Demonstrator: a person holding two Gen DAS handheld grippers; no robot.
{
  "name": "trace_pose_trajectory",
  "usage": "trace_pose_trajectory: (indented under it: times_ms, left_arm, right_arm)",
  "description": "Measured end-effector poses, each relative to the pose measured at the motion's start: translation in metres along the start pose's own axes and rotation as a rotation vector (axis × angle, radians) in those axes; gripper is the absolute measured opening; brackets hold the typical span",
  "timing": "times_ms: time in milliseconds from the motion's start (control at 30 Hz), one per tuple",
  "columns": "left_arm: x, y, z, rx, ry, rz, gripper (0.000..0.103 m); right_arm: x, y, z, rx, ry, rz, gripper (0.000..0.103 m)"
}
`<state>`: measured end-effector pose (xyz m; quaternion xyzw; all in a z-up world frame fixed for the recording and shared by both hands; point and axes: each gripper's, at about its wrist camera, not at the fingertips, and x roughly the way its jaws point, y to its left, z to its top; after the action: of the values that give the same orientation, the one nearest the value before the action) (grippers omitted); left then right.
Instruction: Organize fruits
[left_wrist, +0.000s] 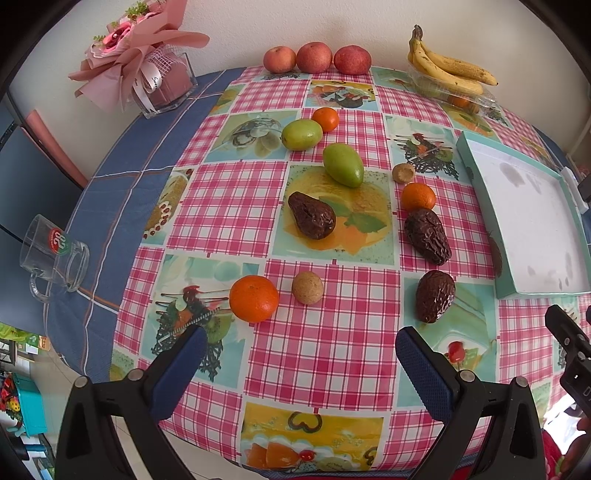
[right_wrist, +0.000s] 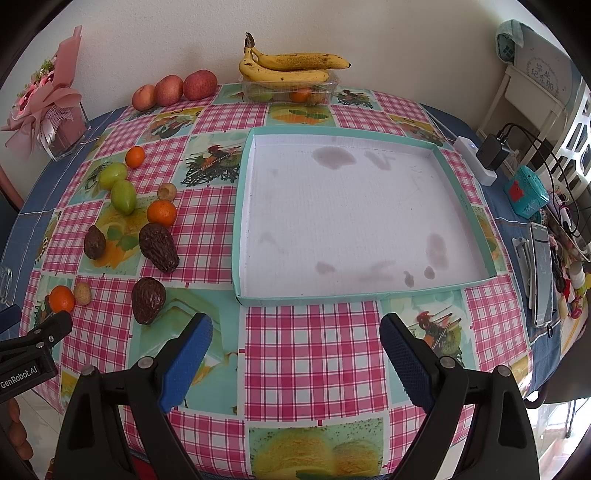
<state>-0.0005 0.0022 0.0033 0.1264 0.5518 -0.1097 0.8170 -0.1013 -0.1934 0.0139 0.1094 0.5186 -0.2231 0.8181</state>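
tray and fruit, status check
Left gripper and right gripper open, empty. Tray empty; loose fruit like nearest avocado on table beside it. Nothing in the way.

you get bright, even daylight in both views, with only soft, short shadows under the fruit. colours are vivid and the centre is sharp. the fisheye bulges the tablecloth (left_wrist: 314, 229) into a dome and bends the tray (right_wrist: 243, 206) edges. dark vignetting fills the corners. a mild sheen shows on the cloth, no harsh glare.
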Motion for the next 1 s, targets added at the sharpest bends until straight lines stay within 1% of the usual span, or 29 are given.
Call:
trace_pose_trajectory:
  times_ms: [400, 667, 800, 933, 1000]
  left_arm:
    - [0.002, -0.003, -0.001, -0.003, 0.008, -0.018, 0.103]
    - [0.005, 0.005, 0.000, -0.015, 0.022, -0.064, 0.103]
    - [0.006, 0.010, 0.004, -0.032, 0.006, -0.044, 0.103]
    - [0.009, 0.025, 0.009, -0.071, -0.004, -0.076, 0.103]
    - [0.012, 0.032, 0.011, -0.085, -0.001, -0.078, 0.103]
  right_arm:
    - [0.003, 0.004, 0.000, -0.013, 0.002, -0.009, 0.092]
    - [0.007, 0.011, 0.002, -0.033, 0.010, -0.015, 0.092]
    - [0.010, 0.018, 0.007, -0.040, 0.007, -0.002, 0.092]
    - [0.009, 0.025, 0.012, -0.049, -0.012, 0.027, 0.092]
    - [0.009, 0.028, 0.015, -0.048, -0.016, 0.038, 0.092]
